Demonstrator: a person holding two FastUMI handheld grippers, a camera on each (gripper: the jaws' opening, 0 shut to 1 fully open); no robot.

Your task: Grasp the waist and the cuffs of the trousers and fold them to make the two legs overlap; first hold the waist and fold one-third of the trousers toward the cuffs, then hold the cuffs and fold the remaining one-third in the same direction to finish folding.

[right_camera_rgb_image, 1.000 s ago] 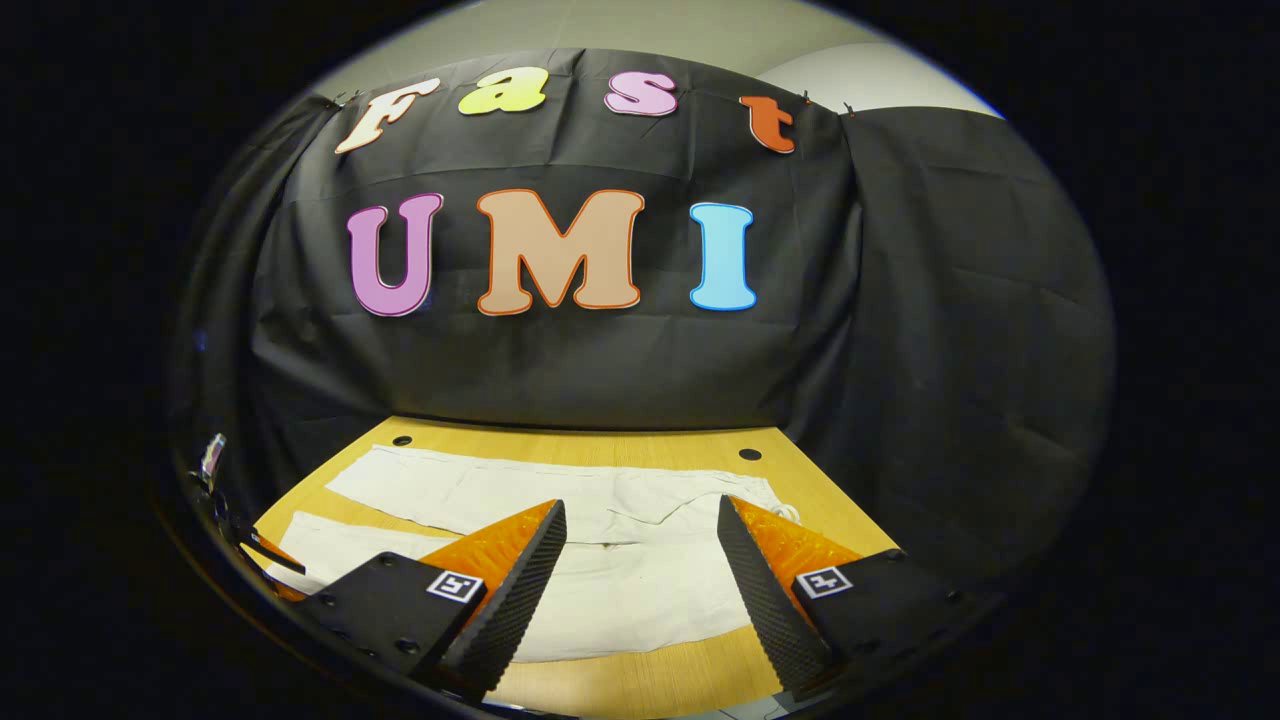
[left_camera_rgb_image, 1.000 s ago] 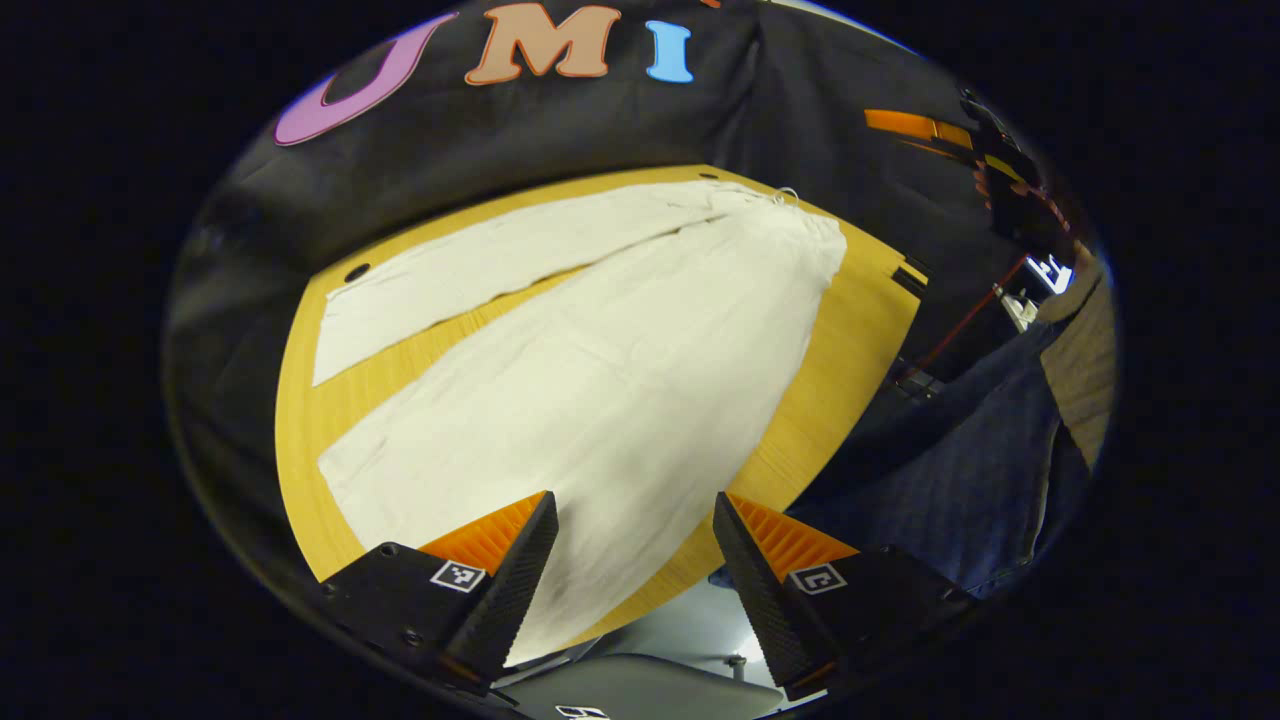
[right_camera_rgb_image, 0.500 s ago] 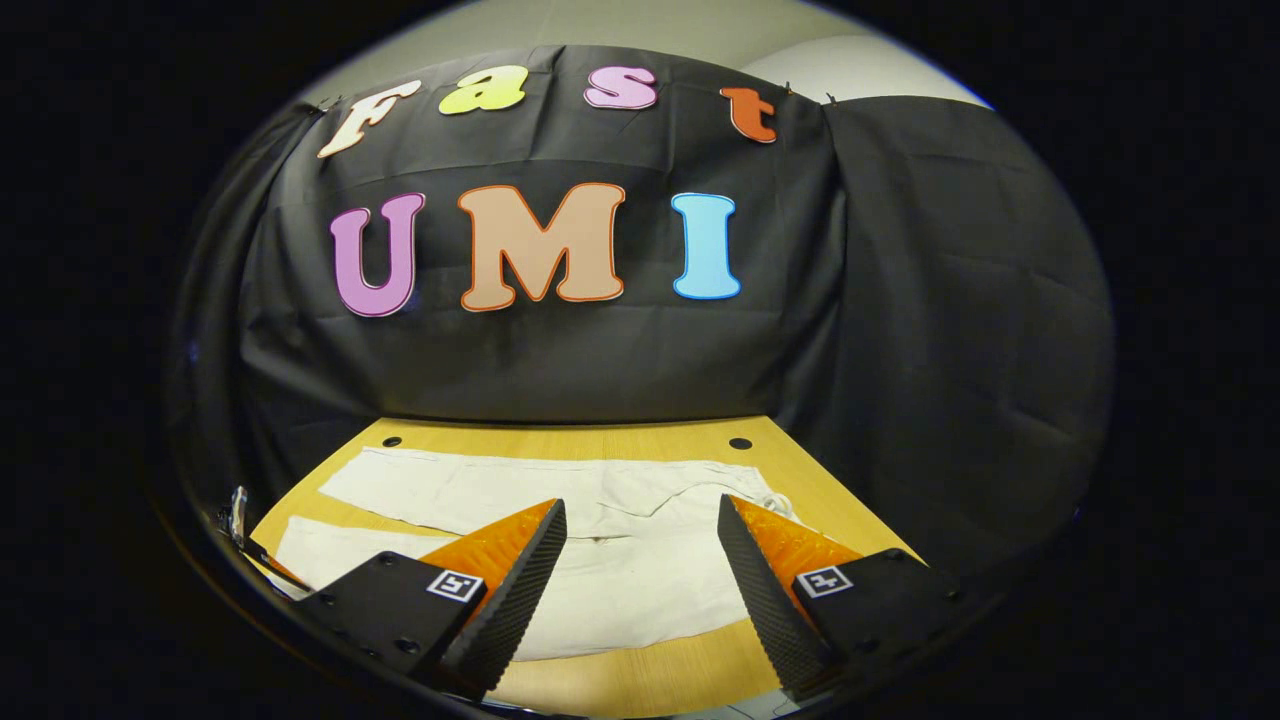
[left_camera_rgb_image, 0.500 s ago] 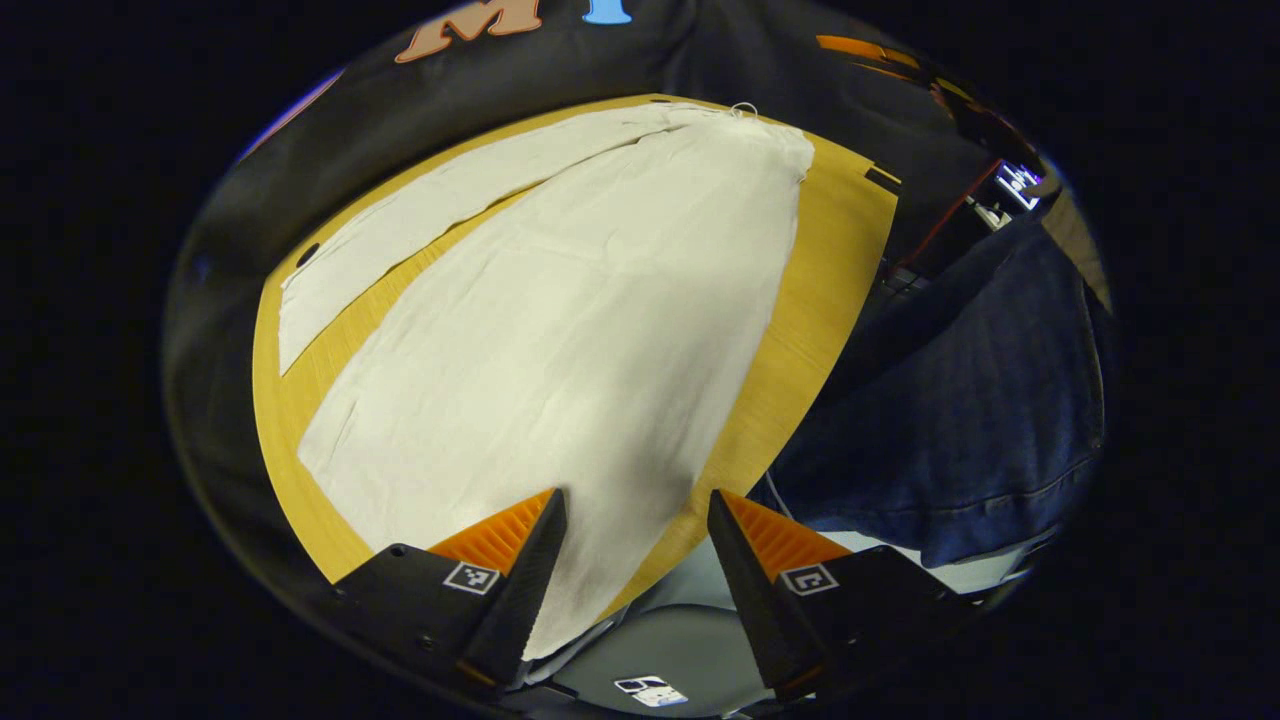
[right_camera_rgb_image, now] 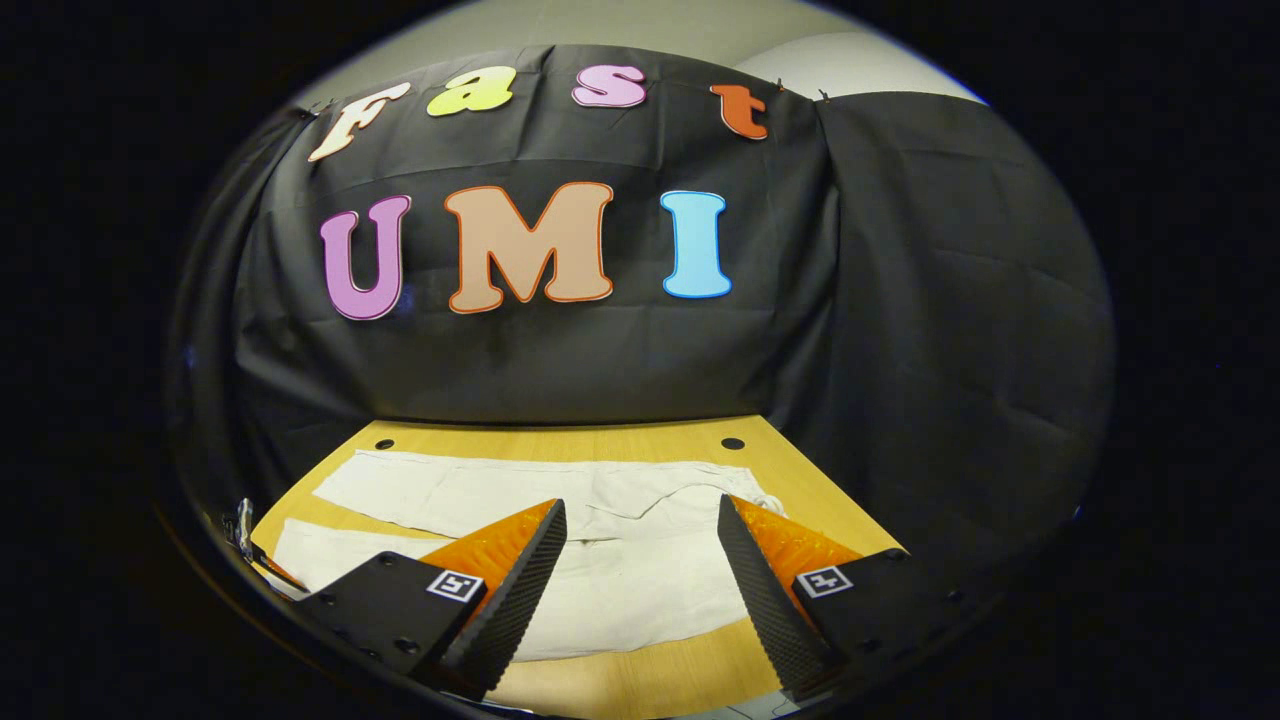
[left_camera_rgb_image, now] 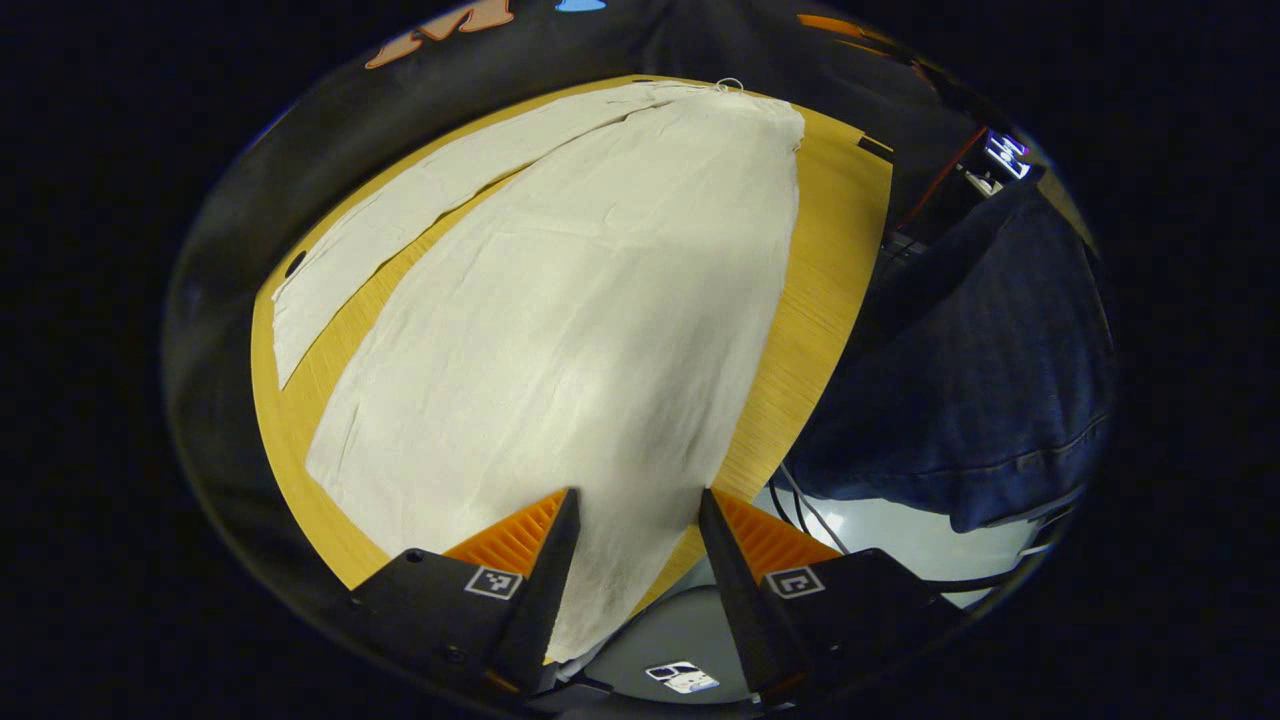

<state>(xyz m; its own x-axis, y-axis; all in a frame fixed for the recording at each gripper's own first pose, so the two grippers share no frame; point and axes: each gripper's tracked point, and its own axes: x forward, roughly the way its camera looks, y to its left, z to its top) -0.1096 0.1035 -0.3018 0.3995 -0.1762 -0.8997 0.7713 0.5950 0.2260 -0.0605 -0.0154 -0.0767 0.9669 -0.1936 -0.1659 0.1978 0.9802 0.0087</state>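
Trousers (left_camera_rgb_image: 560, 320), one cream pair, lie flat on the wooden table (left_camera_rgb_image: 830, 270), both legs spread apart. In the left gripper view, the left gripper (left_camera_rgb_image: 632, 560) hovers with its jaws apart over the near leg's cuff end at the bottom of the frame, gripping nothing. A person's dark sleeve (left_camera_rgb_image: 980, 380) fills the right side. In the right gripper view, the right gripper (right_camera_rgb_image: 640, 570) likewise stands open above the trousers' (right_camera_rgb_image: 600, 560) waist end at lower centre.
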